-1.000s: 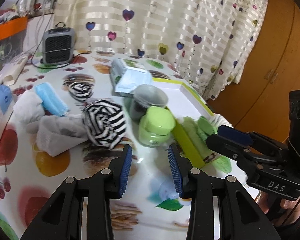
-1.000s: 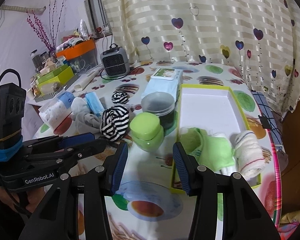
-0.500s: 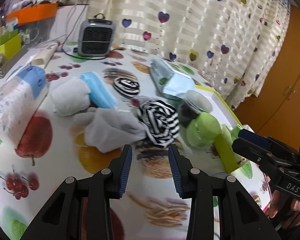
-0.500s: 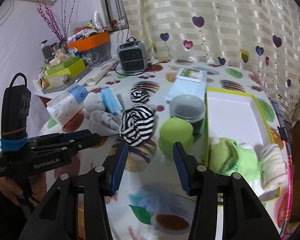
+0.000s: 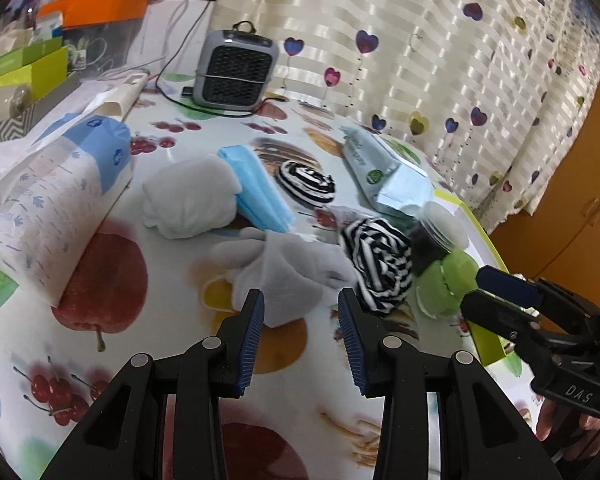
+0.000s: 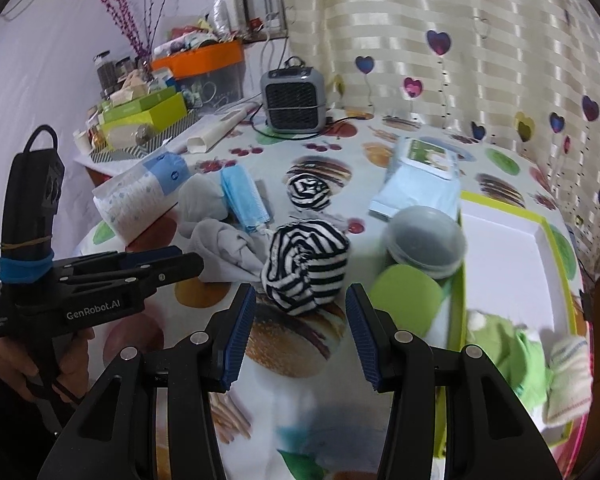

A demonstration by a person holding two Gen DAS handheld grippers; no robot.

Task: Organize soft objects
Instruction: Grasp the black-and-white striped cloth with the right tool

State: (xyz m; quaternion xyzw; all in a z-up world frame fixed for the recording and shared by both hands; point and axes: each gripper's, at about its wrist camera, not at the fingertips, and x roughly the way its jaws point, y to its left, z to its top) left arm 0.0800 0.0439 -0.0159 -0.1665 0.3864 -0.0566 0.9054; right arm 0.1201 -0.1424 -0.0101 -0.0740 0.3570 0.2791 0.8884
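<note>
A crumpled grey cloth (image 5: pixel 288 276) lies just beyond my left gripper (image 5: pixel 300 294), whose jaws are opening with nothing between them. Right of the cloth sits a large black-and-white striped sock ball (image 6: pixel 308 264), directly ahead of my right gripper (image 6: pixel 301 290), which is open and holds nothing. Farther back lie a smaller striped ball (image 5: pixel 306 184), a white sock bundle (image 5: pixel 192 200) and blue face masks (image 5: pixel 256 192). The yellow-green box (image 6: pixel 556 248) on the right holds a green cloth (image 6: pixel 504 348) and a rolled striped towel (image 6: pixel 568 376).
A green-lidded jar (image 6: pixel 408 300) and a dark jar (image 6: pixel 424 240) stand against the box's left wall. A tissue pack (image 5: pixel 52 200) lies at the left, a wipes pack (image 5: pixel 388 176) and a small heater (image 5: pixel 236 72) at the back. Cluttered boxes (image 6: pixel 148 116) line the far left.
Both grippers have swung left across the table: the left from facing the green jar to the grey cloth, the right from the box edge to the striped ball. The left jaws stand slightly wider.
</note>
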